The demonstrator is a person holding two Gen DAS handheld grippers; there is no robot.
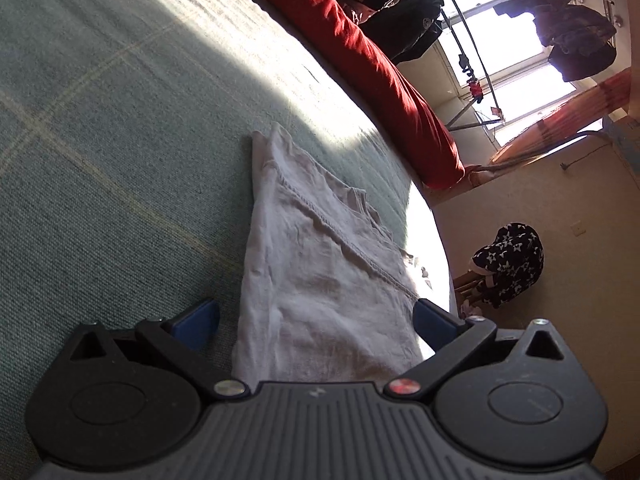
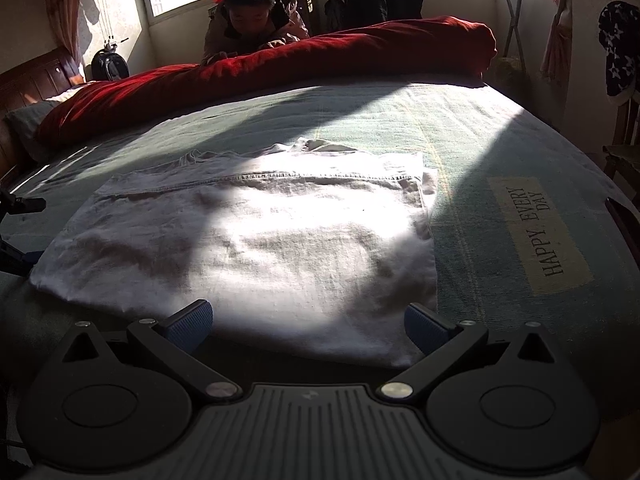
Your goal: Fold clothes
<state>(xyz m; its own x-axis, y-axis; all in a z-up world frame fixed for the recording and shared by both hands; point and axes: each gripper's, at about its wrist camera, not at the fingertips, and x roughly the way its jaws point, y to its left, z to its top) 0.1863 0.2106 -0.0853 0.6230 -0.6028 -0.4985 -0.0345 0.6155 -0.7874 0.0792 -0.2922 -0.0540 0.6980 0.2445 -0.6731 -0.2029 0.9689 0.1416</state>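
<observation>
A white garment (image 2: 256, 240) lies flat, partly folded, on the green bedspread (image 2: 480, 140); a stitched hem runs across its far part. In the left wrist view the same garment (image 1: 320, 264) runs away from me as a long strip. My left gripper (image 1: 316, 320) is open, its blue pads either side of the garment's near end, holding nothing. My right gripper (image 2: 308, 322) is open and empty over the garment's near edge. Part of the left gripper (image 2: 16, 232) shows at the far left of the right wrist view.
A red duvet (image 2: 280, 64) is heaped along the far side of the bed. A person (image 2: 252, 12) leans behind it. A "HAPPY EVERY DAY" label (image 2: 540, 236) is on the bedspread at right. A chair with star-patterned clothing (image 1: 508, 264) stands beside the bed.
</observation>
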